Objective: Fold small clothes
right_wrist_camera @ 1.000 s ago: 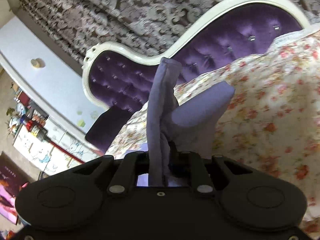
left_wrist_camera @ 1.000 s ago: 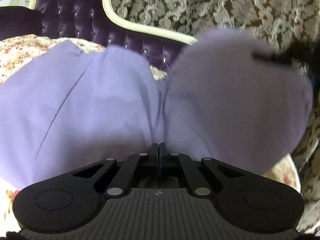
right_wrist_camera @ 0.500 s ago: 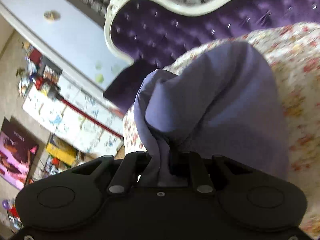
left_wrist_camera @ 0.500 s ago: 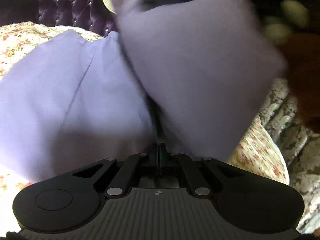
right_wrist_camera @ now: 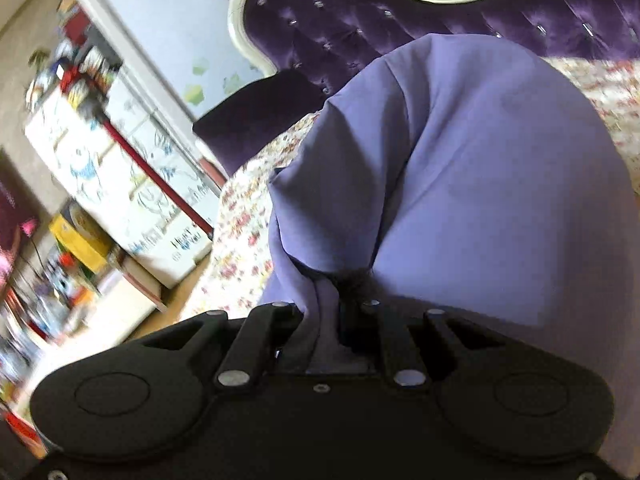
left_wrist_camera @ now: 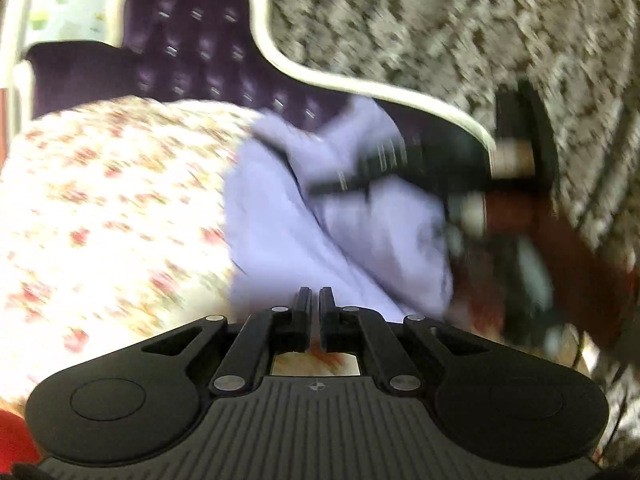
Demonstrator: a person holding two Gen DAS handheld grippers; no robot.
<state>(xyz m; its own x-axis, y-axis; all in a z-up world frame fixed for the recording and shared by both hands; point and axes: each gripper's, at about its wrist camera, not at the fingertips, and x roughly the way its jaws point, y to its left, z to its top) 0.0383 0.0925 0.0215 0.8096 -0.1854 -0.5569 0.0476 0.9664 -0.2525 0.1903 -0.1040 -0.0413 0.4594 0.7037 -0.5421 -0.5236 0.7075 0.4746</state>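
A lavender garment (left_wrist_camera: 340,220) lies bunched on the floral bedspread (left_wrist_camera: 112,200), ahead and right of my left gripper (left_wrist_camera: 315,300). The left jaws stand close together with a narrow gap; nothing shows between them, and the bedspread shows through below. My right gripper (right_wrist_camera: 328,308) is shut on a gathered fold of the same garment (right_wrist_camera: 460,184), which drapes forward over the bed. The right gripper also shows blurred in the left wrist view (left_wrist_camera: 400,164), above the cloth.
A purple tufted headboard (left_wrist_camera: 192,60) with a cream frame stands behind the bed. A dark purple cushion (right_wrist_camera: 256,120) lies by it. Patterned wallpaper (left_wrist_camera: 440,32) covers the wall. Cluttered shelves and boxes (right_wrist_camera: 100,200) stand off the bed's left side.
My left gripper has let go of the garment and pulled back to the left. My right gripper has carried its fold over and down, so the cloth now lies doubled on the bed.
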